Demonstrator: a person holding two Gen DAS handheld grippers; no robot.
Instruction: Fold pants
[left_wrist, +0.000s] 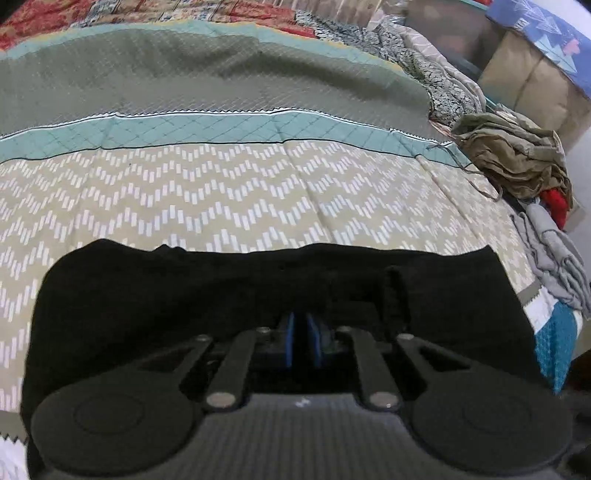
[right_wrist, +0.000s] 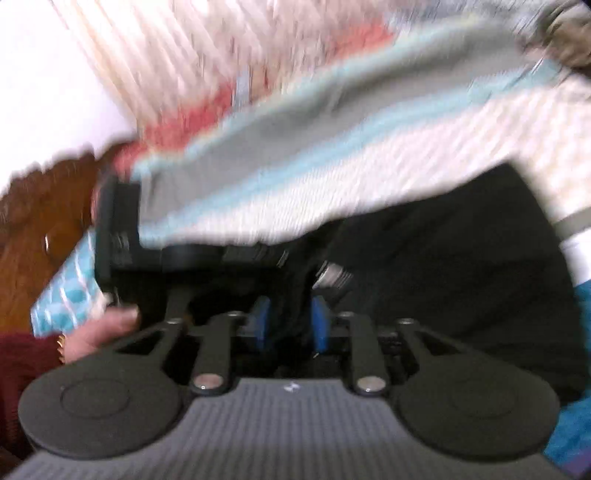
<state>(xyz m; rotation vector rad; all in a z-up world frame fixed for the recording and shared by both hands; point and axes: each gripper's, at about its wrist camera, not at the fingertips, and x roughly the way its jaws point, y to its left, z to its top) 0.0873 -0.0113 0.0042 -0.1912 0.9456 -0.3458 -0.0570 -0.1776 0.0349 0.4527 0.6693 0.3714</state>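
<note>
Black pants (left_wrist: 147, 295) lie across the near part of a quilted bedspread (left_wrist: 221, 192). My left gripper (left_wrist: 301, 332) is shut on the pants near their middle; its blue pads stand almost together and their tips are buried in the black cloth. The right wrist view is blurred. There my right gripper (right_wrist: 291, 325) has its blue pads apart, with a loose fold of the pants (right_wrist: 443, 258) between them. A hand (right_wrist: 99, 332) in a dark red sleeve holds the black body of the left tool (right_wrist: 122, 236) at the left.
At the bed's right edge sit a crumpled olive clothes pile (left_wrist: 517, 155), a red item and a grey garment (left_wrist: 554, 251). Patterned fabric lies further back, with a cardboard box (left_wrist: 528, 74) beyond. Brown wooden furniture (right_wrist: 37, 221) stands left of the bed.
</note>
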